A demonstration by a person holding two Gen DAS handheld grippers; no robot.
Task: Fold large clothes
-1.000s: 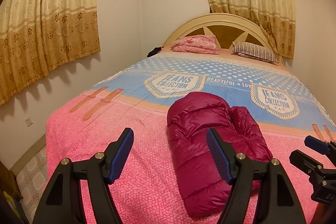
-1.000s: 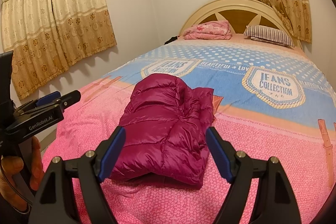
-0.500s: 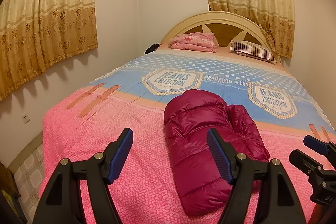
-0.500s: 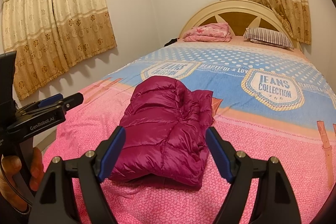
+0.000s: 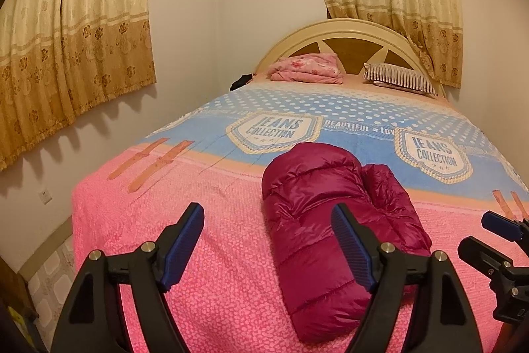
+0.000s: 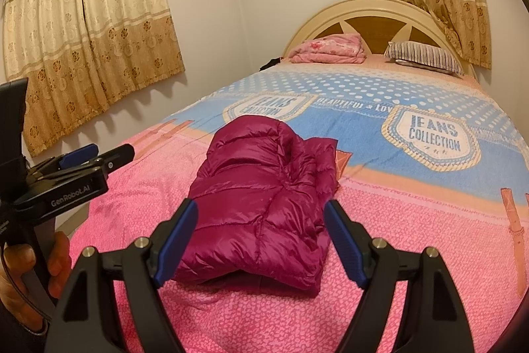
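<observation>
Currently we count one magenta puffer jacket [image 6: 264, 207], folded into a bundle, lying on the pink end of the bed [image 6: 413, 237] near its foot, with its far end reaching the blue band of the bedspread. Its long axis runs along the bed, foot to headboard [image 6: 373, 12]; the rounded, puffier end points toward the headboard and the flat folded edge faces us. A narrower folded section lies along its right side. Two grippers are in view: left gripper [image 5: 267, 243] and right gripper [image 6: 261, 237], each with two blue-padded fingers spread wide apart, holding nothing, above the bedspread and apart from the jacket. In the right wrist view the jacket sits between the right fingers; in the left wrist view it sits to the right of centre, behind the right-hand finger. At the headboard end we see one striped pillow [image 6: 426, 57], one folded pink blanket [image 6: 327, 50] and one small dark item [image 6: 269, 63] that we cannot identify. Two curtains [image 6: 92, 32] hang on the walls.
</observation>
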